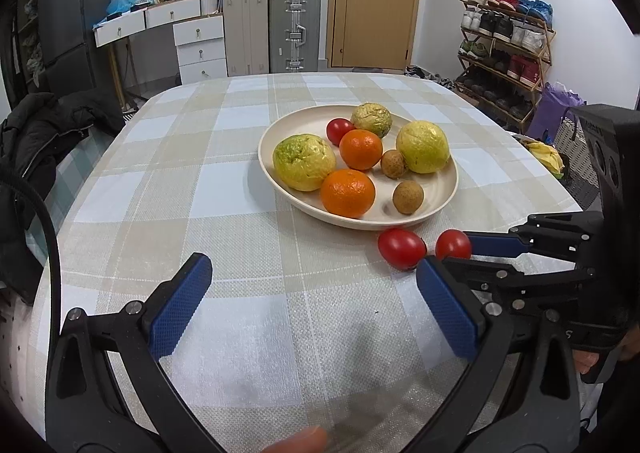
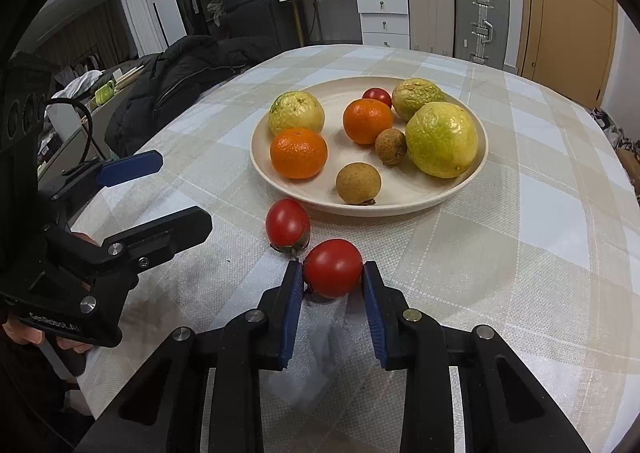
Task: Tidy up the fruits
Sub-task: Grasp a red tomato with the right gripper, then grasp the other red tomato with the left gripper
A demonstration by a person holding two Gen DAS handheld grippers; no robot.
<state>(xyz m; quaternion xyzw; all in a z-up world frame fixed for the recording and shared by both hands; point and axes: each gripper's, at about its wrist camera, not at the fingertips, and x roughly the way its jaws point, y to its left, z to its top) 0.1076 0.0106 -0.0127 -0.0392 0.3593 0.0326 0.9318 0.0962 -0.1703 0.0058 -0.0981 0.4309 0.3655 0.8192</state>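
Right gripper point(image 2: 332, 285) clamped on tomato point(image 2: 333, 267) beside plate point(image 2: 360, 209); left gripper point(image 1: 312, 301) wide, empty.

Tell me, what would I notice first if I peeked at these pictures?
Probably the cream plate in the middle of the checked table, piled with bright oranges and yellow-green fruits. Next, the right gripper pinching a red tomato on the cloth just in front of the plate, with another tomato beside it.

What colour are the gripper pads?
Blue, textured pads; clearest in the right wrist view.
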